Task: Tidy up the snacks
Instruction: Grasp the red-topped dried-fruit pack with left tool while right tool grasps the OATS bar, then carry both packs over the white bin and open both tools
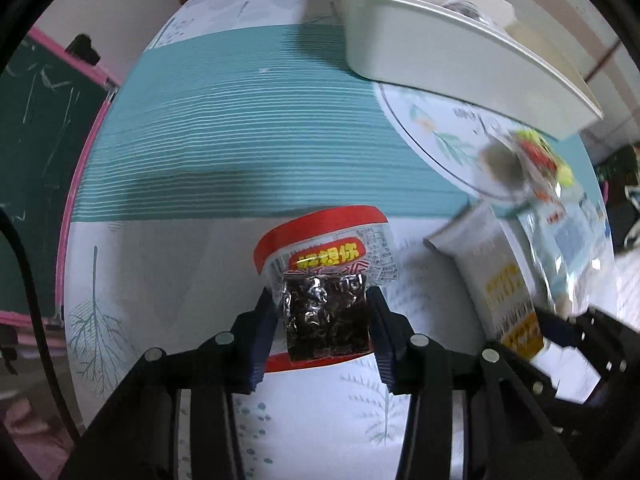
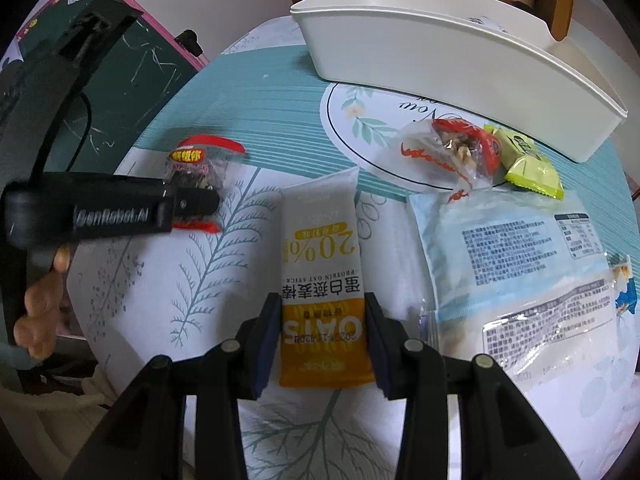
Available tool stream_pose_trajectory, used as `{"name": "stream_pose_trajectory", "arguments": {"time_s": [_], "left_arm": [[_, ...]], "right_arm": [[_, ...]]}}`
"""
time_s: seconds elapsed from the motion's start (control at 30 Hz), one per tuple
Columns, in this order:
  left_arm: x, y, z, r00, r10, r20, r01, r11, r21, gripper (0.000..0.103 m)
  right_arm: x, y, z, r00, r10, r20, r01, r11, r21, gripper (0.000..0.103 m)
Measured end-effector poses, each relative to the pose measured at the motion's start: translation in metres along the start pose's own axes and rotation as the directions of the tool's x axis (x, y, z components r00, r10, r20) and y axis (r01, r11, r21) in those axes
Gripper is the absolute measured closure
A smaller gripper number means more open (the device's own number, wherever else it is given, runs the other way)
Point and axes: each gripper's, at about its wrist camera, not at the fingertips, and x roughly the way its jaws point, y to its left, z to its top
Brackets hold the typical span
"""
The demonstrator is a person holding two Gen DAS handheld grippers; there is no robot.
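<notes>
A small snack packet [image 1: 326, 316], red-rimmed with dark contents, sits between the blue pads of my left gripper [image 1: 322, 296], which is shut on its sides just above the tablecloth. In the right wrist view the same packet [image 2: 204, 156] shows beyond the left gripper [image 2: 192, 196]. My right gripper [image 2: 322, 304] is shut on the orange end of a white and orange oat bar [image 2: 320, 248]. The oat bar [image 1: 496, 280] also appears at the right of the left wrist view.
A long white bin [image 2: 440, 52] stands at the back of the round table. In front of it lie a clear packet with red print [image 2: 452, 148], a green packet [image 2: 528, 164] and a large pale blue bag [image 2: 520, 260]. A chalkboard [image 2: 132, 60] stands at the left.
</notes>
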Motion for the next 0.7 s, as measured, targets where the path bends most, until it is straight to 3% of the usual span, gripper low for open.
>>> {"name": "stream_pose_trajectory", "arguments": {"time_s": [0.1, 0.37, 0.6, 0.7], "left_arm": [[-0.01, -0.005, -0.006, 1.0, 0.004, 0.024, -0.005, 0.999, 0.034, 0.061], [-0.064, -0.027, -0.008, 0.981, 0.031, 0.192, -0.057, 0.99, 0.129, 0.061], [-0.112, -0.032, 0.027, 0.957, -0.025, 0.288, -0.026, 0.985, 0.171, 0.061], [-0.138, -0.041, 0.045, 0.939, -0.04, 0.341, -0.026, 0.982, 0.187, 0.061]], "right_arm": [[-0.006, 0.003, -0.001, 1.0, -0.011, 0.019, 0.011, 1.0, -0.007, 0.063], [-0.044, 0.0, -0.004, 0.991, -0.009, 0.135, 0.007, 1.0, 0.02, 0.063], [-0.084, -0.018, 0.009, 0.973, 0.007, 0.232, -0.03, 0.995, 0.094, 0.063], [-0.105, -0.023, 0.024, 0.958, -0.007, 0.285, -0.023, 0.994, 0.102, 0.063]]}}
